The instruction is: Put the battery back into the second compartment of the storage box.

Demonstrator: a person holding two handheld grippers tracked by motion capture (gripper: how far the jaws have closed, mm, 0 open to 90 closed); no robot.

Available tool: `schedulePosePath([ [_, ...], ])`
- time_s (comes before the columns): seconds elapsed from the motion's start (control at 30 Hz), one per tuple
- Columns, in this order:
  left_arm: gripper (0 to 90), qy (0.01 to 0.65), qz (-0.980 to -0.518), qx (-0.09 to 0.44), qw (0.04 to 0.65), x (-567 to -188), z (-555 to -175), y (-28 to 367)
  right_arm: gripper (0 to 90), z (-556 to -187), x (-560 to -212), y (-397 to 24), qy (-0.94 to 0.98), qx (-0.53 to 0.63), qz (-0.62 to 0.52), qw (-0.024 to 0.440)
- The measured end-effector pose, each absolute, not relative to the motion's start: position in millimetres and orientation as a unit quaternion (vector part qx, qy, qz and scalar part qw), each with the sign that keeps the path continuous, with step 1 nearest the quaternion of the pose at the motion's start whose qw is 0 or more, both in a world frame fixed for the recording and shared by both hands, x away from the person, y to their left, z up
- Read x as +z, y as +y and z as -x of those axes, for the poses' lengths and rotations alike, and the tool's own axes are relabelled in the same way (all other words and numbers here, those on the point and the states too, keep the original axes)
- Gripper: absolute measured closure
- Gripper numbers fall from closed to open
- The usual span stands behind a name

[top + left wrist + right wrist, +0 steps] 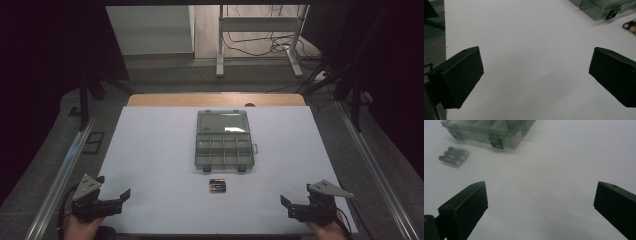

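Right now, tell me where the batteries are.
In the high view the batteries lie side by side on the white table, just in front of the open clear organizer box, midway between both grippers.

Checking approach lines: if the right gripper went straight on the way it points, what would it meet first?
Probably nothing: ahead of the right gripper lies bare white table; the organizer box and batteries sit off to its left.

Counter (150,165): white top. Compartment box (223,140): clear, grey-tinted, black latches. Batteries (218,186): dark, orange-tipped. Left gripper (111,201), right gripper (295,207): black, grey plates.
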State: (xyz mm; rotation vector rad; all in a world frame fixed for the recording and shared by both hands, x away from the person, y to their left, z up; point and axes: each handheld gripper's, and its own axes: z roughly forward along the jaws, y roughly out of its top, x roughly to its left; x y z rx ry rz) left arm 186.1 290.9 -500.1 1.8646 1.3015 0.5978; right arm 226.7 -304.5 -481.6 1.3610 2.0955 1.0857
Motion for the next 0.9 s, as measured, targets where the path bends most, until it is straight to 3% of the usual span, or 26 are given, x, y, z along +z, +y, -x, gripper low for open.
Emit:
schedulePosePath([
  [0.9, 2.4, 0.486, -0.746, 0.227, 0.396, -501.2, -184.4, 291.0, 0.0, -231.8, -482.9, -297.0, 0.776, 0.366, -0.474, 0.196],
])
